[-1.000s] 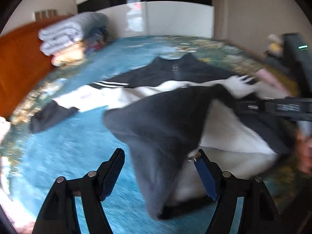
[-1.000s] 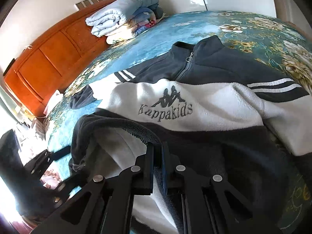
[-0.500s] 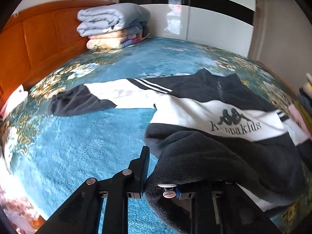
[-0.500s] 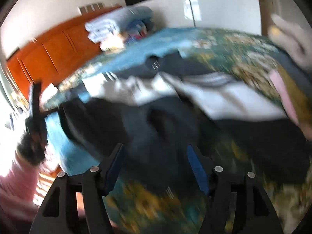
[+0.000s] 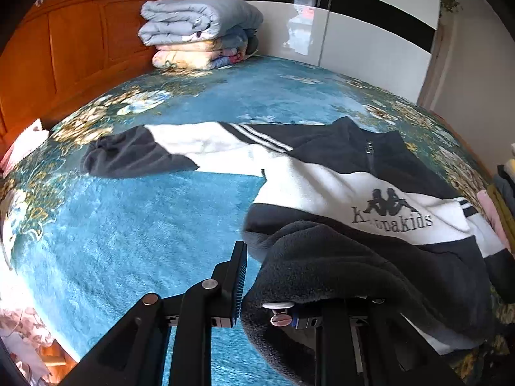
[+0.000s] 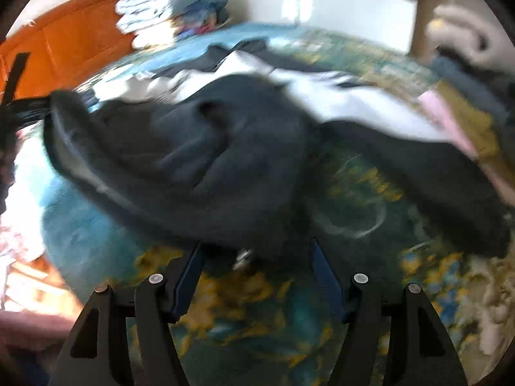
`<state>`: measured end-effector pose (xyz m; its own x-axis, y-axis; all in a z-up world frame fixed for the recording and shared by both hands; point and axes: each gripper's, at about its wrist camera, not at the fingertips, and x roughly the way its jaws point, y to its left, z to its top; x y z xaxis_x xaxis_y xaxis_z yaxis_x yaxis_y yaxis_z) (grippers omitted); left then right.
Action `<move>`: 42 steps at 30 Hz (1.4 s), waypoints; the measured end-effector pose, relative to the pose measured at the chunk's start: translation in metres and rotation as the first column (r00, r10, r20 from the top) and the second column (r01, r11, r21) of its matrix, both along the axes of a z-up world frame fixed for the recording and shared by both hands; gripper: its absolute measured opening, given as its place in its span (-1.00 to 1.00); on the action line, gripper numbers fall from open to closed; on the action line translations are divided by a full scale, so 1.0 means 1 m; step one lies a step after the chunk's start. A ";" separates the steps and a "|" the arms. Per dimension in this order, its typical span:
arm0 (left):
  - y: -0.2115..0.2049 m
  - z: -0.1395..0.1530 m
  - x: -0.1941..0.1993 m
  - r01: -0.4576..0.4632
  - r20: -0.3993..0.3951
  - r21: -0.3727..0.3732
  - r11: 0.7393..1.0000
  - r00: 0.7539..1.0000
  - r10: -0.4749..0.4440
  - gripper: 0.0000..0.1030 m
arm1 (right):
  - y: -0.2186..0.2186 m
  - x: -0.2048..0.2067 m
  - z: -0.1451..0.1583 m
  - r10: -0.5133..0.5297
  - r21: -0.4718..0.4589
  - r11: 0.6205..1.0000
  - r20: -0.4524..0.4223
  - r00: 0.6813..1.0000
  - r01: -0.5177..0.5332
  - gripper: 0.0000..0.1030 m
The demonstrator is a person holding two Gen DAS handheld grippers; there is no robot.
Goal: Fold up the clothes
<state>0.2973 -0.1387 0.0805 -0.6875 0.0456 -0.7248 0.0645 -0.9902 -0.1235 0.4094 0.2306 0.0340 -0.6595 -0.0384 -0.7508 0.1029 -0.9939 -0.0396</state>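
Bed (image 5: pixel 135 231) unchanged; right gripper (image 6: pixel 257 276) stays open.

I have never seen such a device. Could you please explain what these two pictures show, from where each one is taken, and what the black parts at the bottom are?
No robot here: a person holds a two-finger gripper in each hand, each with a fisheye camera looking along its fingers. The black parts are those fingers. In the left wrist view, the left gripper has the dark hem of a black-and-white fleece jacket draped over one finger; whether it pinches the cloth is unclear. The jacket lies on a blue flowered bedspread, with folded quilts near the wooden headboard. The blurred right wrist view shows the right gripper open, just below the jacket's dark hem.
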 end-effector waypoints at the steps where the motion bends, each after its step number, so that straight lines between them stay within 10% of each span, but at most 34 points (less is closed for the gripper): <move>1: -0.002 -0.001 0.000 -0.008 0.003 0.008 1.000 1.000 0.008 -0.55 | 0.001 0.000 0.003 -0.034 0.032 0.999 -0.044 0.998 0.036 0.31; 6: -0.002 0.002 0.002 -0.030 -0.004 -0.014 0.999 1.000 0.030 -0.63 | 0.010 -0.027 0.007 -0.182 0.020 0.983 -0.079 0.980 0.184 0.28; 10: -0.013 0.039 0.032 -0.043 -0.101 -0.021 0.999 0.994 0.041 -0.69 | 0.004 -0.010 0.043 -0.167 0.020 0.985 -0.177 0.970 0.173 -0.18; 15: -0.024 0.078 0.091 0.013 -0.208 -0.193 0.981 0.977 -0.054 -0.70 | 0.000 0.036 0.101 -0.131 0.004 0.990 -0.336 0.933 0.141 -0.17; 22: -0.031 -0.007 0.080 0.092 0.086 -0.055 0.994 0.992 -0.087 -0.67 | 0.013 0.019 0.027 -0.095 -0.097 0.991 -0.029 0.995 0.092 -0.16; 25: -0.029 -0.004 0.082 0.139 0.102 -0.050 0.989 0.986 -0.133 -0.56 | 0.014 0.020 0.028 -0.042 -0.138 0.989 0.008 0.999 0.043 -0.15; 29: -0.049 0.015 0.091 0.178 0.080 -0.012 0.984 0.981 -0.176 0.17 | 0.037 0.040 0.044 0.021 -0.263 0.965 -0.005 1.000 -0.022 -0.07; 33: -0.073 0.030 0.100 0.164 0.051 0.056 0.985 0.985 -0.167 0.23 | 0.086 0.053 0.054 -0.070 -0.316 0.948 -0.057 0.996 0.049 0.00; 36: -0.074 0.049 0.105 0.170 -0.005 0.056 0.984 0.985 -0.170 0.24 | 0.151 0.058 0.046 -0.283 -0.425 0.871 -0.025 0.959 0.246 0.01; 42: -0.080 0.084 0.097 0.116 -0.114 0.048 0.992 0.987 -0.110 0.36 | 0.241 0.050 -0.001 -0.511 -0.683 0.566 0.149 0.847 0.461 0.02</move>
